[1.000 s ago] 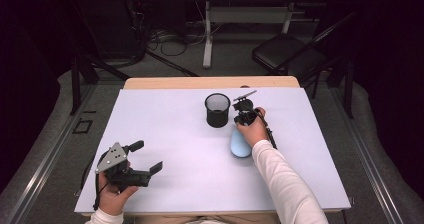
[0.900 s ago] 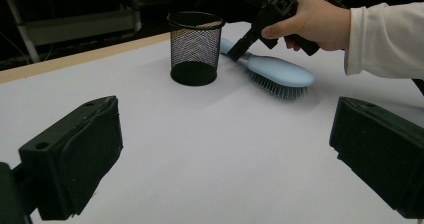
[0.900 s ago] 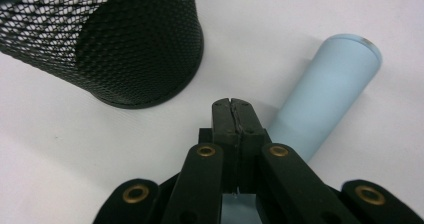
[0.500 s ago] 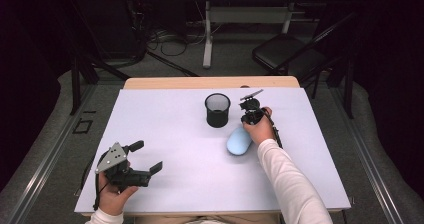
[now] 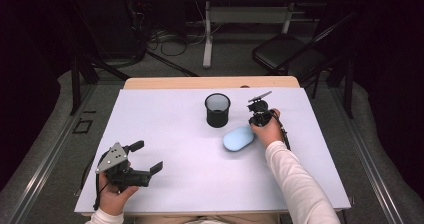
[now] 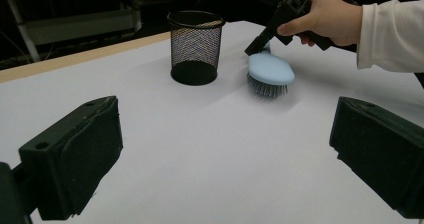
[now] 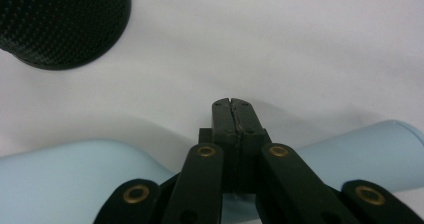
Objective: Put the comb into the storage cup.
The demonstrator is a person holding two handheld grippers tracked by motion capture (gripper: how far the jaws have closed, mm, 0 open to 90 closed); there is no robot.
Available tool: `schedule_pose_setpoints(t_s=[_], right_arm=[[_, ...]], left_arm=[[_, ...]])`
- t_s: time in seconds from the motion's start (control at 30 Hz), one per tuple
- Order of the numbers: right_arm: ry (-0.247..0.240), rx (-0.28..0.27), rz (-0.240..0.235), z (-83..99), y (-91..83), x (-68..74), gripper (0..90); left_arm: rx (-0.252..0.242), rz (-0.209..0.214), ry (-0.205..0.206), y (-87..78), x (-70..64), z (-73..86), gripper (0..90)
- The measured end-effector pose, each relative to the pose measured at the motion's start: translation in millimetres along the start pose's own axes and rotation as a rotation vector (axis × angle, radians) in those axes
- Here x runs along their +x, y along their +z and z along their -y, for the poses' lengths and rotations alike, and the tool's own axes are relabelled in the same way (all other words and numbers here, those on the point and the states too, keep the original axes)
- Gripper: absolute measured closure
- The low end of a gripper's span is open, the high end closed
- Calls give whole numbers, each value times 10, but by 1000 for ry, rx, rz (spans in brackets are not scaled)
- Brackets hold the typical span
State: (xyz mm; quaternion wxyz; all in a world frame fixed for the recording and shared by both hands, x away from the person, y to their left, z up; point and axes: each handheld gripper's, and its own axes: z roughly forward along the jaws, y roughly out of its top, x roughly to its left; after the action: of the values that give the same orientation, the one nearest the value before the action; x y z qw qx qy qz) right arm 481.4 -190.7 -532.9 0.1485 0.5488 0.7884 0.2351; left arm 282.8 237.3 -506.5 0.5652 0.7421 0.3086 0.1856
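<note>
1. High view: we see the right gripper (image 5: 258, 115) at the table's (image 5: 165, 119) far right part, just right of the black mesh cup (image 5: 217, 110). The light blue brush (image 5: 238, 138) lies just below and left of it, its head toward the person, its handle end running up under the gripper. The left gripper (image 5: 148, 157) rests near the front left edge, well apart from the brush, its jaws spread and holding nothing.

2. Left gripper view: between our two wide-apart jaws we see the brush (image 6: 270, 74) on the table, bristles down, just right of the mesh cup (image 6: 194, 46). The right gripper (image 6: 256, 45) slants down onto its handle.

3. Right gripper view: the jaws are pressed together over the narrow neck of the brush (image 7: 70, 179), which runs crosswise beneath them. Whether they pinch it, we cannot tell for certain. The mesh cup (image 7: 62, 21) sits at upper left.
</note>
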Motion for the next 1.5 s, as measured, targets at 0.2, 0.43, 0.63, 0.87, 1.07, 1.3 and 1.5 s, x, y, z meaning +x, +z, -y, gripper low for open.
schedule_pose_setpoints(t_s=[0.2,0.43,0.63,0.87,1.07,1.3,1.5], right_arm=[[-4,15,8,81,-38,-68,900],[7,11,-4,195,-101,-114,900],[-5,17,-8,283,-164,-138,900],[-6,10,-25,390,-228,-157,900],[-13,3,-38,475,-273,-159,900],[-28,-7,-46,579,-338,-123,900],[-41,-3,-55,641,-377,-96,900]], left_arm=[[0,-1,-1,-1,2,1,4],[1,-1,-2,0,2,1,5],[2,-1,-2,4,3,0,5],[1,-3,-2,2,2,1,4],[1,1,-1,3,1,1,5],[2,-5,-3,6,1,2,4],[2,-3,-1,12,-3,0,5]])
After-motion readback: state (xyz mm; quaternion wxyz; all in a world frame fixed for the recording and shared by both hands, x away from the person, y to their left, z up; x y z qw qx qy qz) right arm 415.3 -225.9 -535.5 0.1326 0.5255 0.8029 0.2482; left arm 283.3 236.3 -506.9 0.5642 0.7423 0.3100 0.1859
